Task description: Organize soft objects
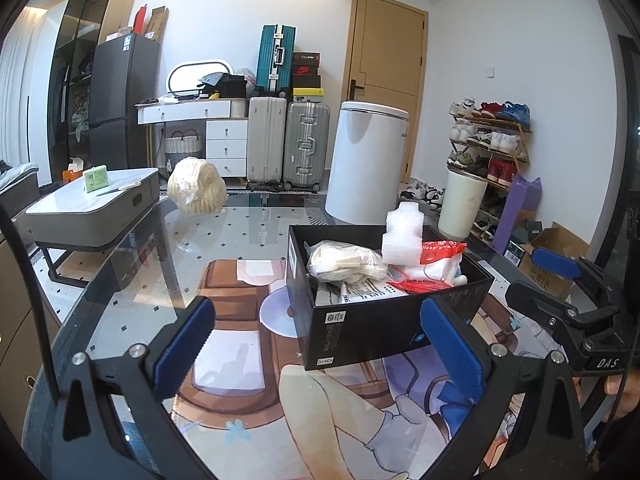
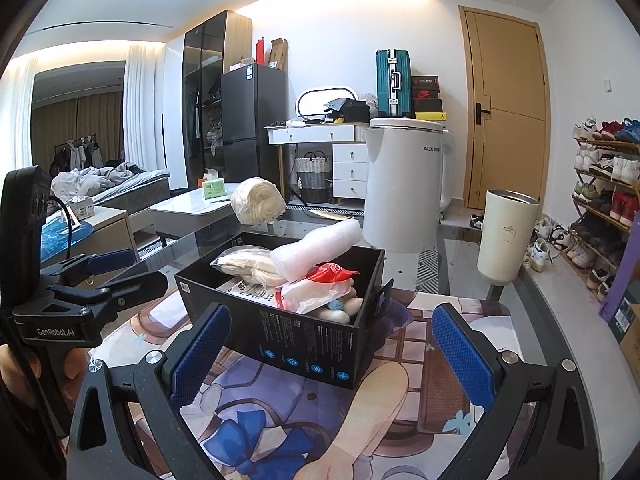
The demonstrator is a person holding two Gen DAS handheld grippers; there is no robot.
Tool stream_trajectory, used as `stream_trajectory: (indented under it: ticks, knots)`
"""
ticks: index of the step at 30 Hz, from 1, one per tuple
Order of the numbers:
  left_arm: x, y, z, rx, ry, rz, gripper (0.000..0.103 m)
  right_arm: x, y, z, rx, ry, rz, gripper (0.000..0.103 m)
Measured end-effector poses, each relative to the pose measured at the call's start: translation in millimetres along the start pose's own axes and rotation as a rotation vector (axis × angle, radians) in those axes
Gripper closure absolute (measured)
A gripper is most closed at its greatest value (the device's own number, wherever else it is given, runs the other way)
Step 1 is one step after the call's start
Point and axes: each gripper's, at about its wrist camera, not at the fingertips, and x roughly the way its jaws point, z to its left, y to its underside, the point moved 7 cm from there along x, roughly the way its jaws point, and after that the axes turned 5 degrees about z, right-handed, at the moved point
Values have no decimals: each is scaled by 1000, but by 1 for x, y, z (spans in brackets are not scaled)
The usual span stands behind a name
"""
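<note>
A black cardboard box [image 1: 360, 324] [image 2: 280, 332] stands on the glass table, filled with soft items: a bagged cream cloth [image 1: 344, 262] [image 2: 244, 262], a white foam roll [image 1: 402, 228] [image 2: 316, 250], a red-and-white bag [image 1: 436, 264] [image 2: 320, 286] and printed packets. Far back near the table's edge, a bagged cream yarn bundle [image 1: 198, 192] [image 2: 260, 200] lies alone. My left gripper [image 1: 318, 344] [image 2: 148, 268] is open just left of the box's near wall. My right gripper [image 2: 332, 352] [image 1: 524, 276] is open at the box's right side, empty.
A white kettle [image 2: 404, 188] [image 1: 366, 160] and a cream tumbler [image 2: 506, 236] [image 1: 462, 204] stand behind and right of the box. A printed mat [image 1: 320, 400] covers the near table. A low coffee table [image 1: 92, 208] is off to the left, a shoe rack [image 2: 600, 200] on the right.
</note>
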Motion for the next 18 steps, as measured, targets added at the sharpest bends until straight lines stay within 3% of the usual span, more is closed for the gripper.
stream_trajectory:
  ticks: [18]
  knots:
    - [-3, 0, 4, -17, -29, -19, 0, -1, 0, 1, -1, -3, 2, 1]
